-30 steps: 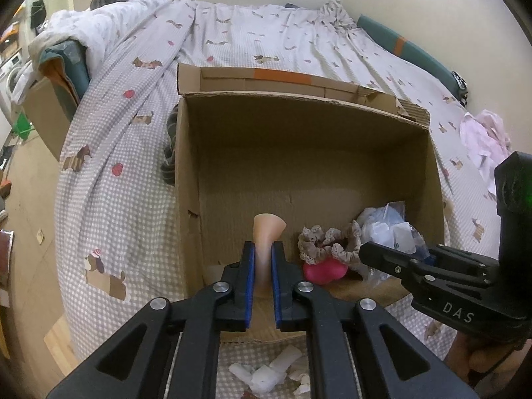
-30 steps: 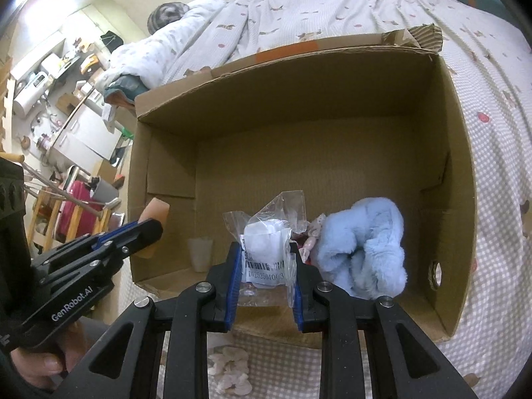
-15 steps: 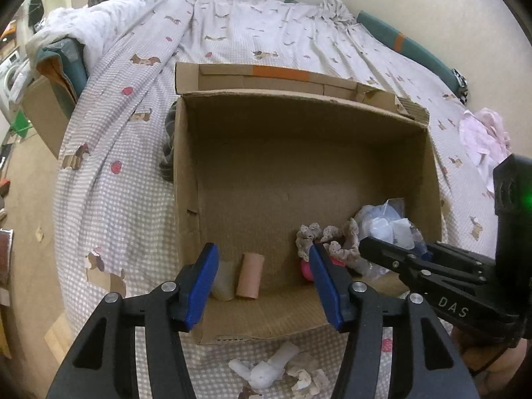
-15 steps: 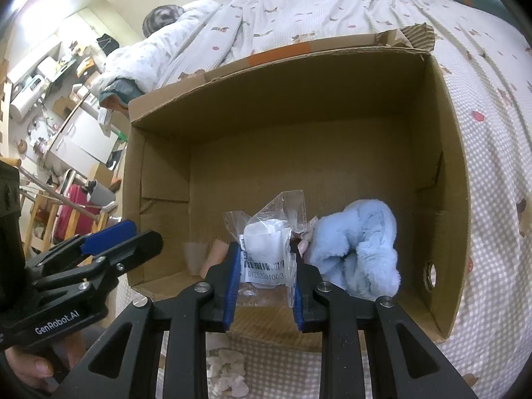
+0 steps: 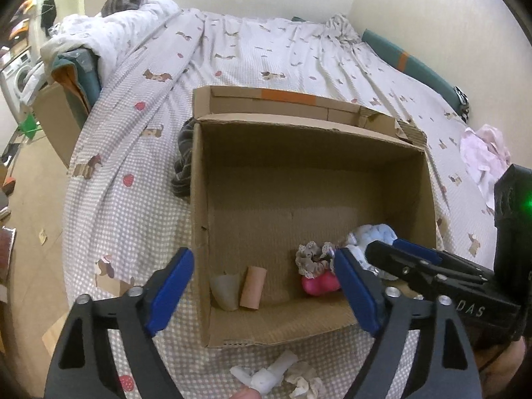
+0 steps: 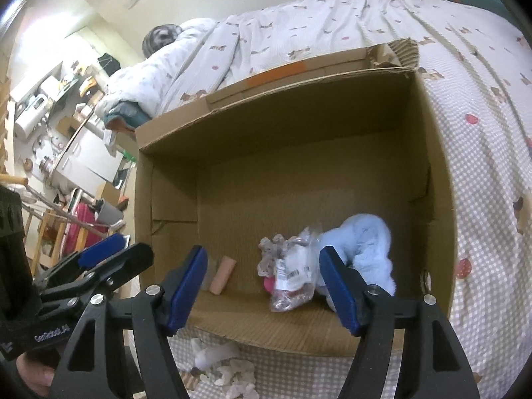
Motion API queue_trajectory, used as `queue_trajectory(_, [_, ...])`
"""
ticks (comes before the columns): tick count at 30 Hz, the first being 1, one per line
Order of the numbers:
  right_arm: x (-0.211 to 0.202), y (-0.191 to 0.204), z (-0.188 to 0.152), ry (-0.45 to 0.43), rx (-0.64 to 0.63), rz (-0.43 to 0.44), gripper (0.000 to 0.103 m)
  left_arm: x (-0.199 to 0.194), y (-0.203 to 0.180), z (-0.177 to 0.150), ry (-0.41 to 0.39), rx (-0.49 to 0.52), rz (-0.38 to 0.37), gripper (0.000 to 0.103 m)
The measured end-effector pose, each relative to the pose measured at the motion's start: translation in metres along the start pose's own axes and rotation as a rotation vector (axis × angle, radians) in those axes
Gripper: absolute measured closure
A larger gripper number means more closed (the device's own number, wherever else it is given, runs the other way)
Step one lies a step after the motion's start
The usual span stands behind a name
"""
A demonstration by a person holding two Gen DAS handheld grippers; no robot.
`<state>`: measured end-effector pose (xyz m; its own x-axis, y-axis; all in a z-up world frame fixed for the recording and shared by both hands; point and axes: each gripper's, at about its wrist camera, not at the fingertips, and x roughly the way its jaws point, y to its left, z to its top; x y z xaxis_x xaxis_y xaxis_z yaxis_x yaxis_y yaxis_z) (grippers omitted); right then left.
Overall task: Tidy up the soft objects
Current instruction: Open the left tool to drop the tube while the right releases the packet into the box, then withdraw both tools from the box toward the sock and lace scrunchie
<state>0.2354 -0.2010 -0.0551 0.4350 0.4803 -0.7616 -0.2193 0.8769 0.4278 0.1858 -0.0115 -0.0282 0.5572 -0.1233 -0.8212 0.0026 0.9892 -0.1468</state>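
From the left wrist, the left gripper (image 5: 266, 294) is opening with nothing between its jaws; the peach roll (image 5: 252, 287) lies in the cardboard box (image 5: 199, 232) at its 6 o'clock corner. From the right wrist, the right gripper (image 6: 262, 287) is opening, its pads clear of the plastic packet (image 6: 292, 272), which lies on the box floor at 6 o'clock, touching the blue plush (image 6: 365, 249) at its 3 o'clock.

A bed (image 5: 266, 53) fills most of the room, spread with a pale checked cover printed with small dogs and red dots. Cream walls (image 5: 432, 10) meet in the far right corner. A teal bolster (image 5: 415, 63) runs along the right wall. On the left lies a beige floor (image 5: 30, 206), with a washing machine (image 5: 16, 76) at the far left and cluttered shelves (image 6: 50, 99) beyond
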Motion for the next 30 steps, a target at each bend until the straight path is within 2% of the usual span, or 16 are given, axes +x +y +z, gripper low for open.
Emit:
queue_trajectory(2, [-0.002, -0.003, 0.0, -0.001, 0.018, 0.003, 0.025, -0.001, 0.001, -0.001, -0.001, -0.006, 0.013, 0.016])
queue_trajectory(11, [-0.009, 0.002, -0.001, -0.009, -0.004, -0.004, 0.025, -0.009, 0.006, -0.007, -0.012, -0.005, 0.061, 0.016])
queue_trajectory(30, [-0.034, 0.016, -0.027, -0.008, -0.046, -0.02, 0.025, -0.044, 0.016, -0.035, -0.032, -0.037, 0.092, 0.016])
